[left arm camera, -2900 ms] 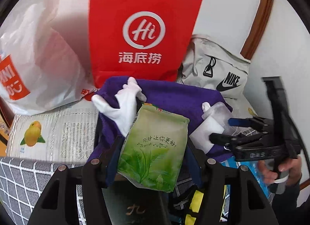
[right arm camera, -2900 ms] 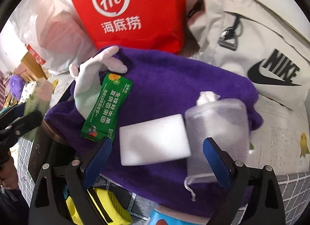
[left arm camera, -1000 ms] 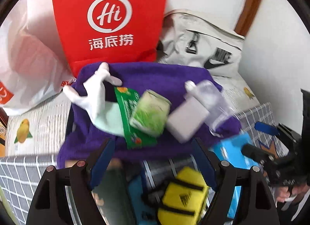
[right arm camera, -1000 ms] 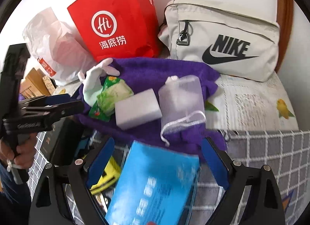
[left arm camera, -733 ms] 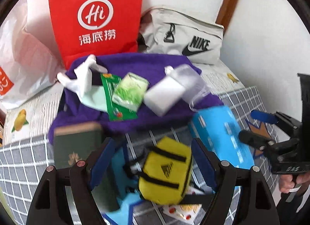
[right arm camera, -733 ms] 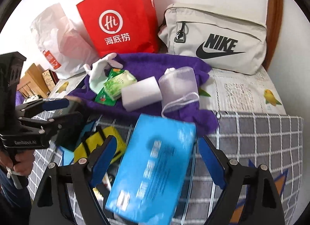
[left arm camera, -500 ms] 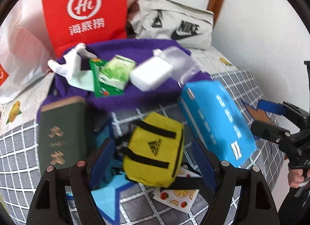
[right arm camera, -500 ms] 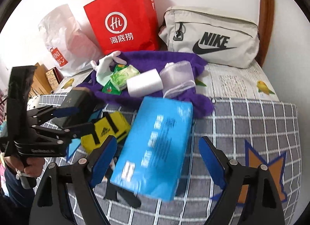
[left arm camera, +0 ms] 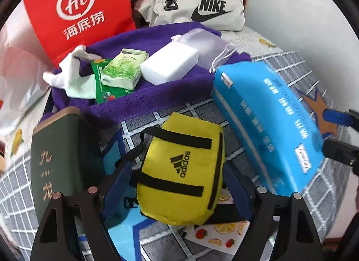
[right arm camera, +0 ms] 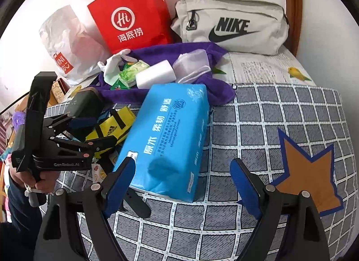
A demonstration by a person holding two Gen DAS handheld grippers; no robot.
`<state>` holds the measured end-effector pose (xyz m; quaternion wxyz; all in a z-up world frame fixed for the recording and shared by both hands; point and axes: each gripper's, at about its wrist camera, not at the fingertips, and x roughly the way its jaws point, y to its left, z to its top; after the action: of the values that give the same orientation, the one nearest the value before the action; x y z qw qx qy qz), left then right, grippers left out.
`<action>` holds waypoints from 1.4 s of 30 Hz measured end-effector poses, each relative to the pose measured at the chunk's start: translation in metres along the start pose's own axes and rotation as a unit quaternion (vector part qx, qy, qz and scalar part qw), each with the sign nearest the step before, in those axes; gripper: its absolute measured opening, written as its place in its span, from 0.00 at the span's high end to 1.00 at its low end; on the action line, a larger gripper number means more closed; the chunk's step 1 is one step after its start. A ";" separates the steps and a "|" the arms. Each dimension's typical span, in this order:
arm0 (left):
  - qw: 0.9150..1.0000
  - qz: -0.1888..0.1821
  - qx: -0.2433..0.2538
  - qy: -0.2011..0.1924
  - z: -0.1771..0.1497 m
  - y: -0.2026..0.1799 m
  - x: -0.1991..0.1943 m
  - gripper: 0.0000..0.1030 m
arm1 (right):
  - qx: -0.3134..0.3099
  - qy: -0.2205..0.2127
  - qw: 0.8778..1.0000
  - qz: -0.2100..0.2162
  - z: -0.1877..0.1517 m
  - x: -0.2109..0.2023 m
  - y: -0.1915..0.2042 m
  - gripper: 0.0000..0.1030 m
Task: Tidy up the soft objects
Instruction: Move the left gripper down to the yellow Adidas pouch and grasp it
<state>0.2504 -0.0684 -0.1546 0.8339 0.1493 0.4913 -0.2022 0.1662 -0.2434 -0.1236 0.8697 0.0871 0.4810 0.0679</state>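
Both tongs spread and empty over a half-sorted bed.

On the purple towel (left arm camera: 143,101) a white glove (left arm camera: 69,74), a green sachet (left arm camera: 101,88), a green tissue pack (left arm camera: 122,70), a white sponge (left arm camera: 169,63) and a mesh pouch (left arm camera: 202,43) are seen gathered already. The yellow pouch (left arm camera: 181,171) is framed between the parted fingers of the left gripper (left arm camera: 177,189), apparently not yet touched, though contact is hard to judge. The blue tissue pack (right arm camera: 168,135) lies on the checked blanket (right arm camera: 280,121) ahead of the wide-open right gripper (right arm camera: 182,182). Those two, it is judged, are left to place.
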 end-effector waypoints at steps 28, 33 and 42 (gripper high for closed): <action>0.999 0.017 0.036 -0.026 0.006 -0.013 -0.021 0.39 | -0.011 0.006 1.000 0.008 -0.005 0.002 0.000 0.16; 0.998 0.023 0.015 -0.053 -0.002 -0.007 -0.048 0.39 | -0.025 -0.002 1.000 0.013 -0.012 -0.009 0.015 0.16; 0.996 0.018 -0.030 -0.085 -0.030 0.004 -0.087 0.39 | -0.058 -0.001 0.998 0.027 -0.033 -0.013 0.046 0.16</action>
<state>0.1918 -0.0350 -0.0915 0.8805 0.1152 0.4214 -0.1838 0.1302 -0.1978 -0.1201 0.8715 0.0491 0.4732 0.1191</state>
